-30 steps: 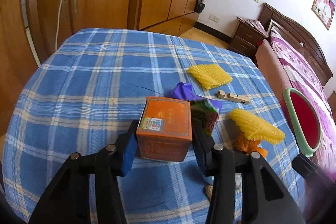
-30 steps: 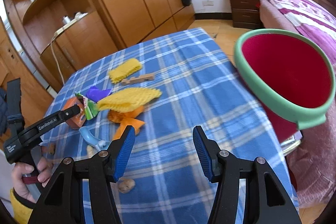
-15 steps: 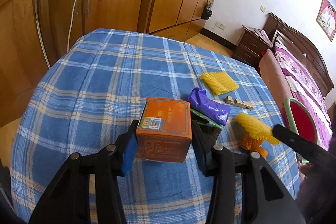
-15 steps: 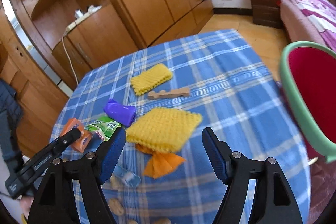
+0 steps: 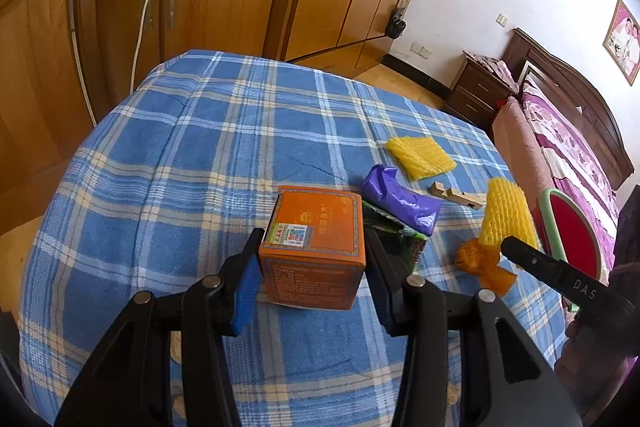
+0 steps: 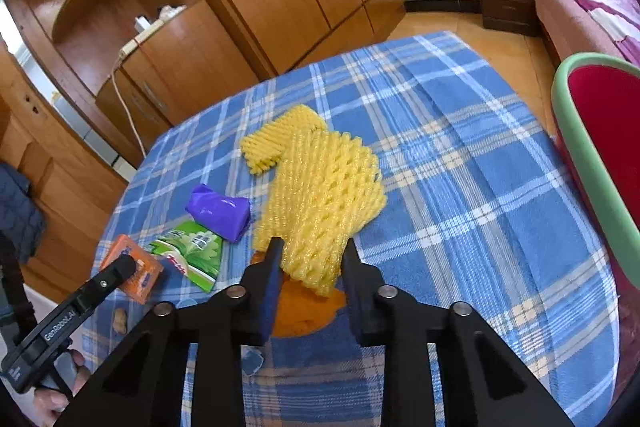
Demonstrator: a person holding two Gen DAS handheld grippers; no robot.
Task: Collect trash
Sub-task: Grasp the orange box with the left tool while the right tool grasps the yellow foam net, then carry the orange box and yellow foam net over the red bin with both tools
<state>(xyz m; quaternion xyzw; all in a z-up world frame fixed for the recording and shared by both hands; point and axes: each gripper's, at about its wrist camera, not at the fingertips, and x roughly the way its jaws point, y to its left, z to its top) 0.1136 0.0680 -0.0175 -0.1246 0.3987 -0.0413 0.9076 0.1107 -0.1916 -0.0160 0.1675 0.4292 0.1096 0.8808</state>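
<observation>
— Two jaws, two different things between them. Those of the right gripper (image 6: 310, 267) are closing, and the near end of the big yellow foam net (image 6: 324, 199) is already between them; it looks squeezed there.

— And which way does this net lie from the jaws?

— Straight ahead. Its long axis runs away from the jaws toward the far edge of the worktop (image 6: 460, 195), so I judge that a pull back and up can lift it lengthwise. Under its near end lies an orange scrap (image 6: 308, 311).

— Where must it go?

— I think into the red bin with green rim (image 6: 576, 163), just beyond the right edge of the worktop. The right hand is clearly the nearer one.

— And the left gripper (image 5: 312, 267)?

— Its jaws are clamped on the orange box (image 5: 316, 239), near the near edge. A purple bag (image 5: 400, 199) and a second yellow net (image 5: 420, 157) lie farther out.
</observation>
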